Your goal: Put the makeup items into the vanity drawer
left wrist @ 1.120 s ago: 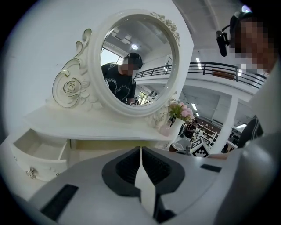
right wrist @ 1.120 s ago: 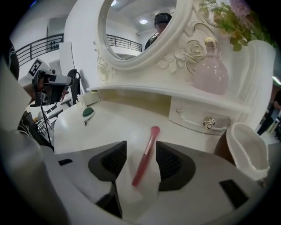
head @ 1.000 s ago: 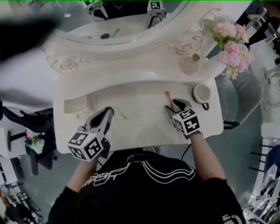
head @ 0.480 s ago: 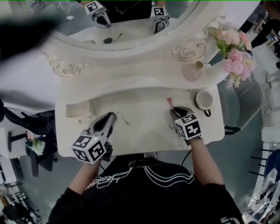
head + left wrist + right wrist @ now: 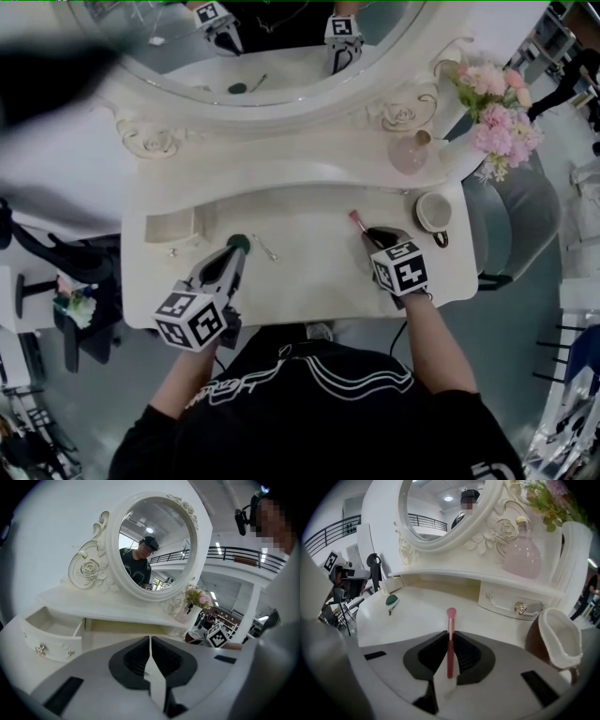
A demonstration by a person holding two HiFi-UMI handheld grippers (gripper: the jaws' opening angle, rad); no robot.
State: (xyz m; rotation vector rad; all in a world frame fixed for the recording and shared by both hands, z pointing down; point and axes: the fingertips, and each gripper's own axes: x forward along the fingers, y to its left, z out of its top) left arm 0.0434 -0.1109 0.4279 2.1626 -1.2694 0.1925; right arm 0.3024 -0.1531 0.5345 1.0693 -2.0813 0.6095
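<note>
Pink brush (image 5: 450,641) runs vertically through the centre of the right gripper view, its shaft pinched between the fingers of the right gripper (image 5: 450,633), which have just been closing onto it. The bristle end pokes out past the tips, over the desk (image 5: 309,272). In the head view only that pink tip shows, right of centre; the rest is hidden under the gripper.

Green makeup item (image 5: 238,242) lies on the desk left of centre, just beyond the left gripper (image 5: 232,255) — too small to tell its kind. A thin metal piece (image 5: 265,248) lies just beside it, equally hard to read. The left gripper's fingers are pressed together with nothing between them.

Drawer (image 5: 52,637) stands pulled out at the left edge — the inside is washed-out white, contents not readable. Cup (image 5: 559,641) at lower right is partly lost in the dark lens rim. A dark smear covers the head view's upper left.
</note>
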